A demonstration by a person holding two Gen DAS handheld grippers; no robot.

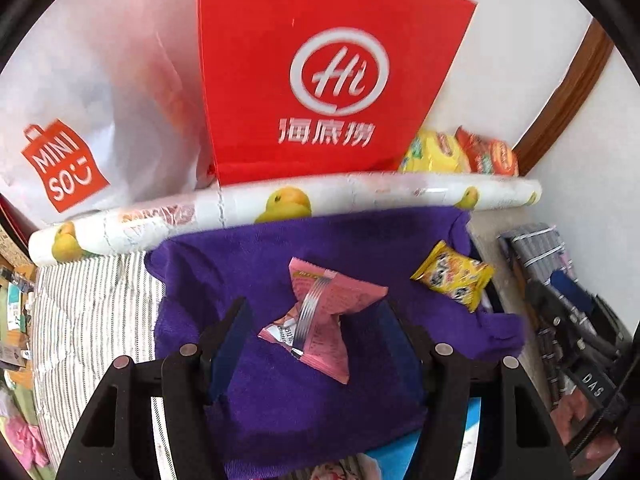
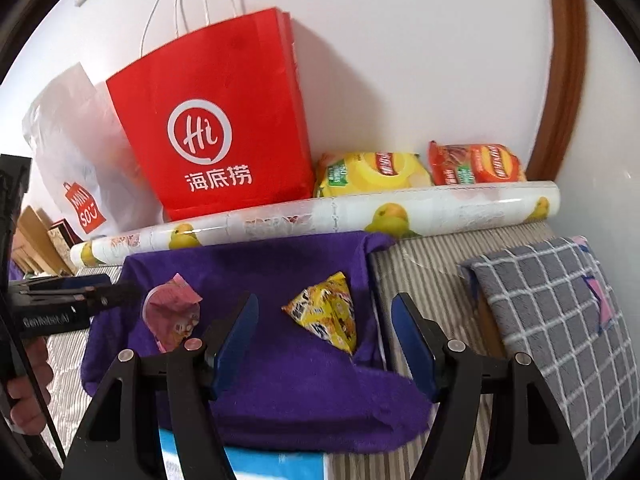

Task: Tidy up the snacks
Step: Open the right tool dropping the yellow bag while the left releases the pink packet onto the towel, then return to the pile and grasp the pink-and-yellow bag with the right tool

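A pink snack packet (image 1: 320,316) lies crumpled on a purple towel (image 1: 280,392). My left gripper (image 1: 318,320) hangs just above it, open, its pads standing clear of the packet on both sides. A yellow snack packet (image 1: 454,276) lies further right on the same towel. In the right wrist view that yellow packet (image 2: 324,312) rests on the towel (image 2: 304,392) between the spread fingers of my right gripper (image 2: 324,320), which is open and not touching it. The pink packet (image 2: 172,312) sits to its left, under the tip of the left gripper (image 2: 120,294).
A red paper bag (image 2: 216,132) and a white plastic bag (image 2: 76,168) lean on the wall behind a duck-print roll (image 2: 320,216). Yellow (image 2: 368,172) and red (image 2: 476,164) chip bags lie beside them. A grey checked cloth (image 2: 560,320) lies at the right, on striped bedding (image 1: 92,312).
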